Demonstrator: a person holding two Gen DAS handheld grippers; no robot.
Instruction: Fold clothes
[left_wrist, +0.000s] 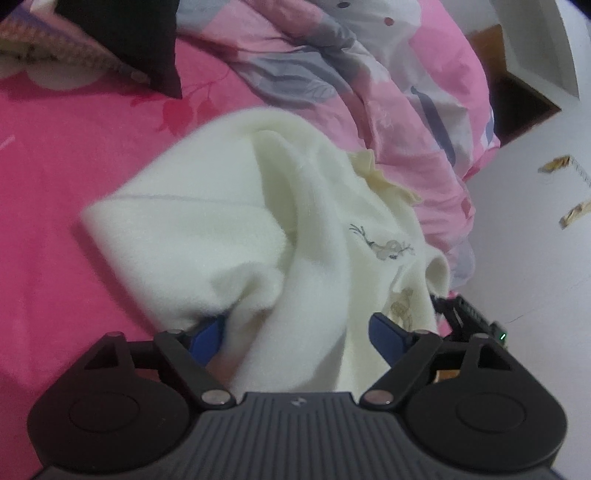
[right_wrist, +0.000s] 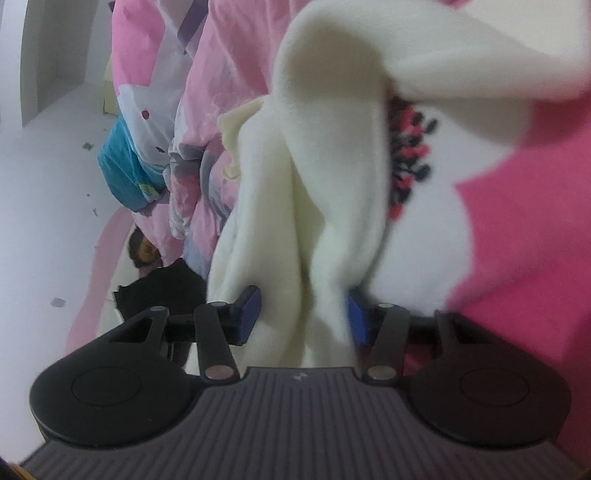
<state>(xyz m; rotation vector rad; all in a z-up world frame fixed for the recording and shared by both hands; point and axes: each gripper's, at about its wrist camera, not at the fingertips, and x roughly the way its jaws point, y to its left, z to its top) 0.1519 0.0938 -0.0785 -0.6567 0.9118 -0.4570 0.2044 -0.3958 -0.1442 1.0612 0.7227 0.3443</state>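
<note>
A cream fleece garment (left_wrist: 229, 221) with a small deer print (left_wrist: 384, 247) lies bunched on the pink bed sheet (left_wrist: 55, 221). My left gripper (left_wrist: 297, 332) stands wide open; a fold of the garment runs between its blue pads (left_wrist: 388, 330), and the left pad is half buried in the fleece. In the right wrist view the same garment (right_wrist: 295, 184) hangs in thick folds. My right gripper (right_wrist: 303, 314) has its blue pads (right_wrist: 249, 308) against both sides of one bundle of it. A sleeve-like part (right_wrist: 406, 48) arches above.
A crumpled pink, white and grey quilt (left_wrist: 369, 74) lies behind the garment at the bed's edge. Also on the bed are a dark pillow (left_wrist: 129, 37), a blue cloth (right_wrist: 125, 166) and a black cloth (right_wrist: 162, 291). White floor (left_wrist: 535, 258) lies beyond.
</note>
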